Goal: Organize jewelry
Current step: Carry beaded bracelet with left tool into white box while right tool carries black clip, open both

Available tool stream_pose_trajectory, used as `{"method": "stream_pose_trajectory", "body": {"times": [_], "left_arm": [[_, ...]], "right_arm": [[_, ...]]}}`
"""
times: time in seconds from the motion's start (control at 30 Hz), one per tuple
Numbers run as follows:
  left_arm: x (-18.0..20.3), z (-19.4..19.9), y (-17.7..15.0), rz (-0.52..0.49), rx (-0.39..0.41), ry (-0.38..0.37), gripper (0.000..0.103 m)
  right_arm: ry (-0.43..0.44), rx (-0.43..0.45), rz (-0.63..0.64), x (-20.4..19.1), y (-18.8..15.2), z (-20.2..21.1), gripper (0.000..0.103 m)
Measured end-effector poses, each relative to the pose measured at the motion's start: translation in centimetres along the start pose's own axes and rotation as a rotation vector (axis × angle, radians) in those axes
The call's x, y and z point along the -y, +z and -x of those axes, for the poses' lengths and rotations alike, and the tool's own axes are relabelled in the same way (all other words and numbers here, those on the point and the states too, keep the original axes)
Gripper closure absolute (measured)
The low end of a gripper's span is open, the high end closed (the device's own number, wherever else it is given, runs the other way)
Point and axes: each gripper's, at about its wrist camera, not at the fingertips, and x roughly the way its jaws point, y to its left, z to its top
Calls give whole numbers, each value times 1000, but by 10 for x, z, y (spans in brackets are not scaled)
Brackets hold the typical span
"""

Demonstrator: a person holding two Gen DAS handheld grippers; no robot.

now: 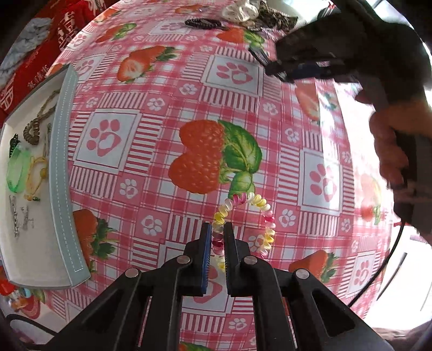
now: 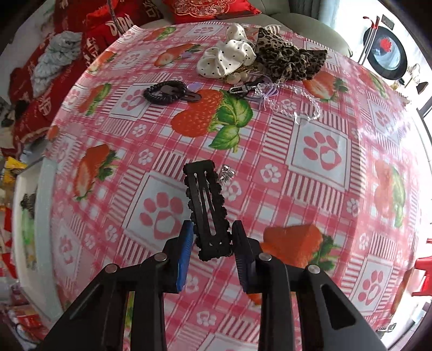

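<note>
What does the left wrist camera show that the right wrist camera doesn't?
Left wrist only: the left gripper shut on a pink-and-yellow spiral hair tie, and a hand on the other gripper.

Right wrist only: the right gripper around a black scalloped snap hair clip.

Both: the strawberry-print tablecloth, the grey-rimmed tray.

A strawberry-print tablecloth [image 2: 318, 151] covers the table, red cushions [image 2: 108, 24] behind, daylight at right.

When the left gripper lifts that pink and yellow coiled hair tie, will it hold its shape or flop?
The coiled hair tie will probably sag and stretch: its loop of thin spiral plastic already lies unevenly on the tablecloth. It looks light. The left gripper pinches only one side, so the free part may dangle and bounce.
</note>
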Motion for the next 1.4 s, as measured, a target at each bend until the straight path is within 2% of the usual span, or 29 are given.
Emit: {"method": "stream_pose_trajectory", "body": {"times": [0.3, 0.37, 0.67, 0.97, 1.17, 1.4], "left_arm": [[-5, 34, 14, 32, 70, -14, 88], [-24, 41, 8, 37, 88, -19, 88], [-58, 67, 6, 39, 144, -52, 88], [-123, 96, -2, 97, 190, -32, 88], [-177, 108, -21, 170, 202, 19, 88], [-228, 105, -41, 250, 184, 68, 88]], "right_arm": [[92, -17, -41, 7, -28, 24, 71], [105, -20, -51, 7, -32, 27, 71], [124, -3, -66, -12, -47, 48, 71], [167, 0, -21, -73, -51, 64, 71], [227, -20, 64, -138, -55, 65, 71], [292, -81, 177, -212, -71, 52, 71]]}}
